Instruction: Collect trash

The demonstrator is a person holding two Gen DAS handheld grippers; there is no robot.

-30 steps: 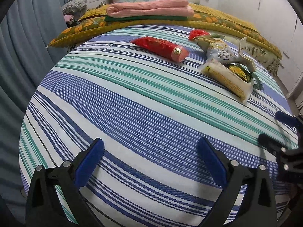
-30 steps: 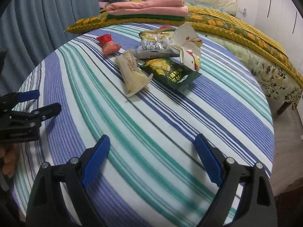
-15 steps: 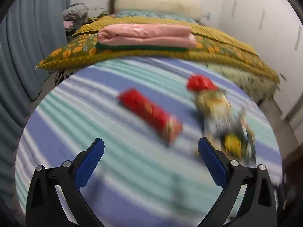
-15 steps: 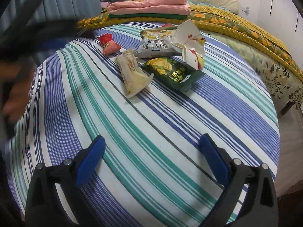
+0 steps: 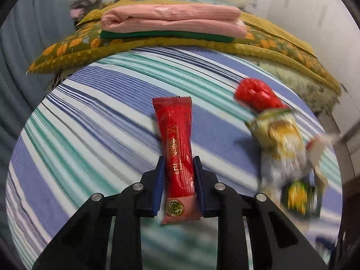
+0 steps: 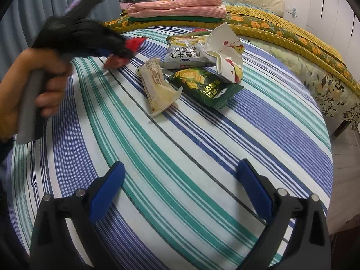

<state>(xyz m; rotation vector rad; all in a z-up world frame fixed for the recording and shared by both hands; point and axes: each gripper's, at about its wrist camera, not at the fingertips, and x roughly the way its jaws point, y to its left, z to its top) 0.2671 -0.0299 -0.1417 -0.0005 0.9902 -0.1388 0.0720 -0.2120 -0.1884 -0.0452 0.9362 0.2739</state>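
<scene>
1. Since a second ago the left gripper (image 5: 177, 175) has crossed the striped bed (image 5: 94, 139) from the bare near part to the red packet (image 5: 176, 155), and its fingers (image 5: 159, 180), then wide apart, are now closing with the packet between them.
2. In the left wrist view the blue pads sit against both long edges of the packet, near its lower end; the packet runs toward 12 o'clock, its gold seal sticking out below the pads.
3. The right gripper (image 6: 180, 193) has not moved; its fingers (image 6: 105, 193) stand wide apart over bare sheet and hold nothing.
4. In the right wrist view a hand (image 6: 33, 85) at 9 o'clock grips the left gripper's handle, the red packet at its tip.
5. The rest of the trash lies at 12 to 1 o'clock in that view: a cream wrapper (image 6: 157, 85), a green bag (image 6: 204, 85), a white milk bag (image 6: 184, 51) and a crumpled paper cup (image 6: 227, 51), all touching or overlapping.
6. A crumpled red wrapper (image 5: 256, 94) lies at 2 o'clock in the left view, beside the blurred pile.
7. Folded pink cloth (image 6: 177, 7) lies on a yellow quilt (image 6: 281, 31) at the far end.
</scene>
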